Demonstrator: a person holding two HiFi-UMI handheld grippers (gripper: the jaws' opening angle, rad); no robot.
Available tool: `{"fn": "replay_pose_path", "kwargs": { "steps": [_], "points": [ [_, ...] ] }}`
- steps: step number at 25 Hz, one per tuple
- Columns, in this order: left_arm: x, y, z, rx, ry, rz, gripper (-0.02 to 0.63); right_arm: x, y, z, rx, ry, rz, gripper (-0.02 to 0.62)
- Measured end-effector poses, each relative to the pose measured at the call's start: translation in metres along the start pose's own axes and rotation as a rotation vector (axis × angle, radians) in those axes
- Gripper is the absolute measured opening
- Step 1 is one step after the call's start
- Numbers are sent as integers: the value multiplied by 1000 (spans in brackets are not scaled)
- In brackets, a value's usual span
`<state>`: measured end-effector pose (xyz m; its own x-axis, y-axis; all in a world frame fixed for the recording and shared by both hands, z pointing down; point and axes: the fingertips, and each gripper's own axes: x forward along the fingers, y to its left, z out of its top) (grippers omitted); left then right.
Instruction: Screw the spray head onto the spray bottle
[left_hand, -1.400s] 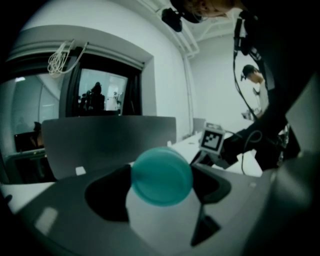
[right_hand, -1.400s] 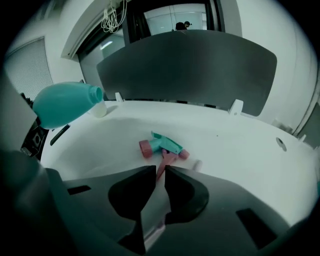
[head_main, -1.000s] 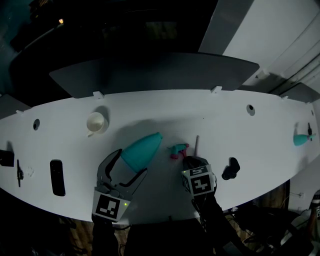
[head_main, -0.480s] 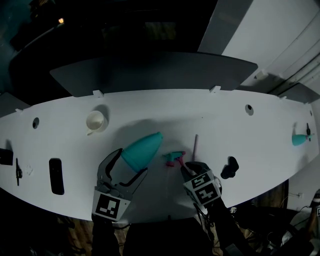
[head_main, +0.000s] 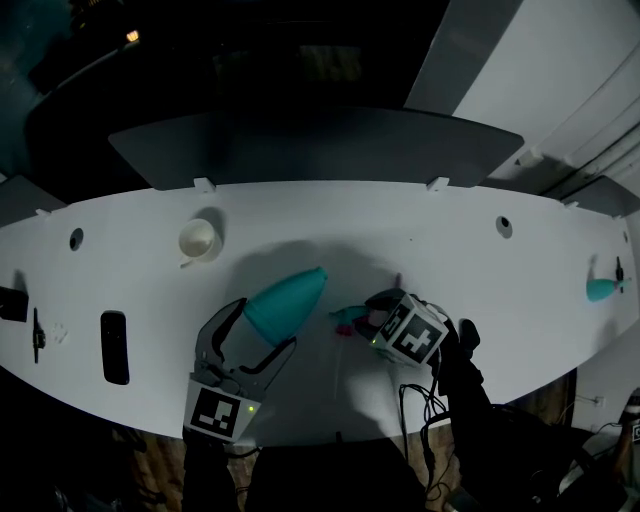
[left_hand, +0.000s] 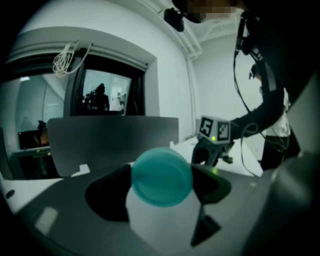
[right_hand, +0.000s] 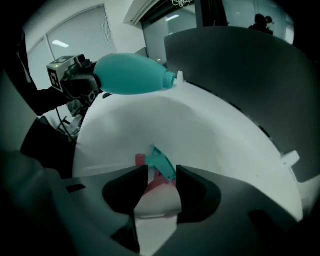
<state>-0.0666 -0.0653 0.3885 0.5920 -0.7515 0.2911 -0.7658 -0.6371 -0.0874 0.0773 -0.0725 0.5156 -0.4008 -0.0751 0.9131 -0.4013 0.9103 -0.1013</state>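
A teal spray bottle (head_main: 285, 303) without its head is held off the white table (head_main: 480, 260), its open neck (right_hand: 170, 79) pointing up and to the right in the head view. My left gripper (head_main: 262, 325) is shut on its wide body, and the round base (left_hand: 162, 176) fills the space between the jaws. The teal and pink spray head (head_main: 347, 318) lies by the tips of my right gripper (head_main: 372, 315). That gripper's jaws have just been opening. The spray head (right_hand: 161, 164) sits in the gap between them, and the pads do not press on it.
A white cup (head_main: 198, 240) stands at the back left. A black remote (head_main: 114, 347) lies near the front left edge. A black object (head_main: 466, 335) sits just right of my right gripper. A small teal object (head_main: 600, 290) is far right. A dark panel (head_main: 320, 145) backs the table.
My right gripper has rolled over, its marker cube now facing sideways, and its jaws have spread. The spray head has shifted a little toward the table's front. The left gripper and bottle stayed put.
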Motion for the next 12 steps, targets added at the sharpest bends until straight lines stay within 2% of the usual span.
{"fn": "replay_pose_path", "kwargs": {
  "steps": [3,6,9,12],
  "points": [
    [0,0,-2,-3,6,2,379,9,-3,7,-53,58,94,173],
    [-1,1,-2,-5,5,4,379,20,-1,9,-42,103,160,173],
    [0,2,-2,-12,5,10,379,25,-2,6,23,98,150,173],
    [0,4,-2,-16,0,14,379,21,4,-6,116,99,93,172]
  ]
}}
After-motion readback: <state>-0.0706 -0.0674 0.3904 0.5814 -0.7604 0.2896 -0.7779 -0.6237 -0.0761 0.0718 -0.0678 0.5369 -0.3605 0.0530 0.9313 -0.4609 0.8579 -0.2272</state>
